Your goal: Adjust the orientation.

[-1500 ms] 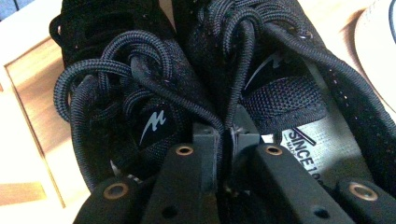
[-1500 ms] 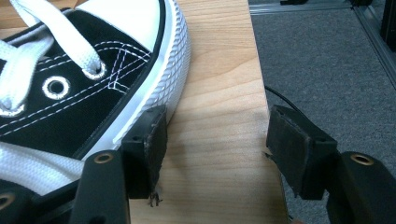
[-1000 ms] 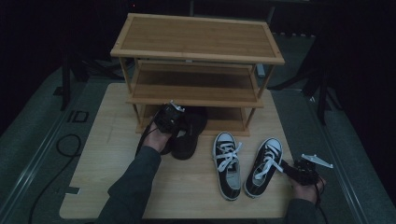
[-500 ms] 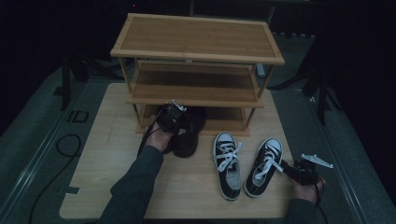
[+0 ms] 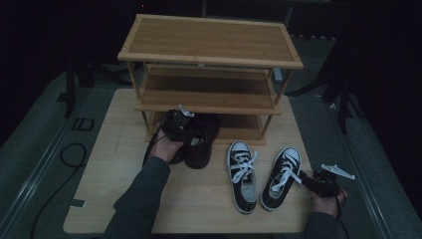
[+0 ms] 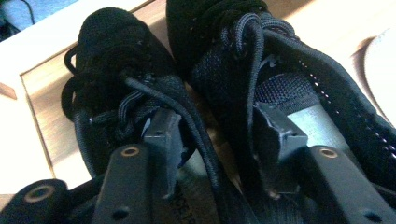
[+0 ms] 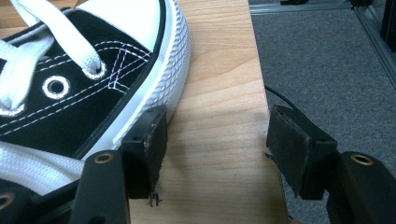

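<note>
A pair of black shoes [image 5: 199,149] stands on the table with its toes under the bottom shelf of a wooden shoe rack [image 5: 209,42]. My left gripper [image 5: 191,132] is at their heels. In the left gripper view one jaw of my left gripper [image 6: 217,130] sits in the left black shoe [image 6: 116,51] and the other in the right one [image 6: 299,70]. The jaws have just been opening, and the shoes' inner walls stand between them unpinched. My right gripper [image 7: 224,140] stands open over bare table beside a black-and-white sneaker [image 7: 93,70].
Two black-and-white sneakers [image 5: 242,177] [image 5: 281,177] lie side by side at the front right of the wooden table [image 5: 114,169]. The right gripper [image 5: 306,180] is close to the table's right edge [image 7: 261,93], with grey carpet beyond. A cable lies on the floor at the left.
The left hand has shifted only slightly at the black shoes. The right hand and the sneakers have kept still.
</note>
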A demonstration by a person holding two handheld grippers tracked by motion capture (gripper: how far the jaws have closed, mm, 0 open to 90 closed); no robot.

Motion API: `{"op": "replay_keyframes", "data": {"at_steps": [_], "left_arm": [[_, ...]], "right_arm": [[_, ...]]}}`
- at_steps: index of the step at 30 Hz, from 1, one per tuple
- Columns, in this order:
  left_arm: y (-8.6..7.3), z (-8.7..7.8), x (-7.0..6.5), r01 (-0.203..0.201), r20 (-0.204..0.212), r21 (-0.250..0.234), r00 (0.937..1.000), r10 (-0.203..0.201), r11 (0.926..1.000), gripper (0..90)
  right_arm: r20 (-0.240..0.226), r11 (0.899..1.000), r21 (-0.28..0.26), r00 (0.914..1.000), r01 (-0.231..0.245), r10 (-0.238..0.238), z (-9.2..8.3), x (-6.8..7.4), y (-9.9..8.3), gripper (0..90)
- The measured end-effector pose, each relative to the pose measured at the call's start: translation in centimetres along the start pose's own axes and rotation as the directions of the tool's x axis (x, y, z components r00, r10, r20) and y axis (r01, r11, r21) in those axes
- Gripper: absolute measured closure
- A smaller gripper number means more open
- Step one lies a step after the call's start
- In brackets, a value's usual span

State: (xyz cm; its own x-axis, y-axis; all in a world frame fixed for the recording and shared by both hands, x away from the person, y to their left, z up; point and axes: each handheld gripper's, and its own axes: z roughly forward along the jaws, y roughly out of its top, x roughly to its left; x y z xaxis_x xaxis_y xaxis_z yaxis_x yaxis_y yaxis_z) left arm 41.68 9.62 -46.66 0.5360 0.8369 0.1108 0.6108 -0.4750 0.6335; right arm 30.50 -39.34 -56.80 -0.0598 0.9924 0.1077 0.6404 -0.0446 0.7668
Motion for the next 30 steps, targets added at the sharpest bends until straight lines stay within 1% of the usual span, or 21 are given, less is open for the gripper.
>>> {"op": "replay_keyframes", "data": {"at_steps": [2,6,8,9,11,13,14,16,20,24,25,26,30], "left_arm": [[0.0,-0.2,0.1,0.005,0.017,0.0,0.9998,-0.005,1.0,51.7],[-0.1,-0.9,0.2,-0.003,0.023,-0.008,0.9997,0.004,1.0,49.7],[-0.2,-1.0,0.4,0.007,0.037,-0.01,0.9993,-0.007,0.9999,49.6],[-0.3,-1.1,0.4,0.006,0.039,-0.013,0.9992,-0.006,0.9999,49.3],[-0.4,-1.7,0.4,0.008,0.035,-0.038,0.9994,-0.007,0.9992,48.8],[-0.5,-2.6,0.4,0.025,0.06,-0.075,0.998,-0.021,0.9969,50.1],[-0.5,-2.9,0.4,0.022,0.064,-0.084,0.9978,-0.017,0.9962,50.7],[-0.5,-3.4,0.3,0.015,0.074,-0.081,0.9972,-0.009,0.9966,51.5],[-1.1,-4.0,-0.1,-0.003,0.09,-0.09,0.9959,0.011,0.9959,56.1],[-1.8,-5.2,-0.4,0.001,0.111,-0.125,0.9937,0.013,0.9921,61.9],[-2.0,-5.6,-0.5,0.004,0.124,-0.134,0.9922,0.013,0.991,64.3],[-2.2,-5.9,-0.6,0.0,0.127,-0.14,0.9917,0.018,0.9901,66.1],[-2.9,-6.8,-1.1,-0.025,0.149,-0.137,0.9877,0.045,0.9902,73.4]], "right_arm": [[0.0,1.0,0.0,1.0,0.001,-0.001,0.0,0.0,0.0,38.1],[0.0,1.0,0.0,1.0,0.0,0.0,0.0,0.0,0.0,38.1],[0.0,1.0,0.0,1.0,0.001,-0.001,0.0,0.0,0.0,38.1],[0.0,1.0,0.0,1.0,0.0,0.0,0.0,0.0,0.0,38.1],[0.0,1.0,0.0,1.0,0.001,-0.001,0.0,0.0,0.0,38.1],[0.001,1.0,0.0,1.0,0.001,-0.001,0.0,0.0,0.0,38.1],[0.001,1.0,0.0,1.0,0.001,-0.001,0.0,0.0,0.0,38.1],[0.001,1.0,0.0,1.0,0.001,-0.001,0.0,0.0,0.0,38.1],[0.001,1.0,0.0,1.0,0.002,-0.002,0.0,0.0,0.0,38.1],[0.001,1.0,0.0,1.0,0.002,-0.002,0.0,0.0,0.0,38.1],[0.001,1.0,0.001,1.0,0.002,-0.002,0.0,0.0,0.0,38.1],[0.001,1.0,0.0,1.0,0.001,-0.001,0.0,0.0,0.0,38.1],[0.001,1.0,0.0,1.0,0.002,-0.002,0.0,0.0,0.0,38.1]]}}
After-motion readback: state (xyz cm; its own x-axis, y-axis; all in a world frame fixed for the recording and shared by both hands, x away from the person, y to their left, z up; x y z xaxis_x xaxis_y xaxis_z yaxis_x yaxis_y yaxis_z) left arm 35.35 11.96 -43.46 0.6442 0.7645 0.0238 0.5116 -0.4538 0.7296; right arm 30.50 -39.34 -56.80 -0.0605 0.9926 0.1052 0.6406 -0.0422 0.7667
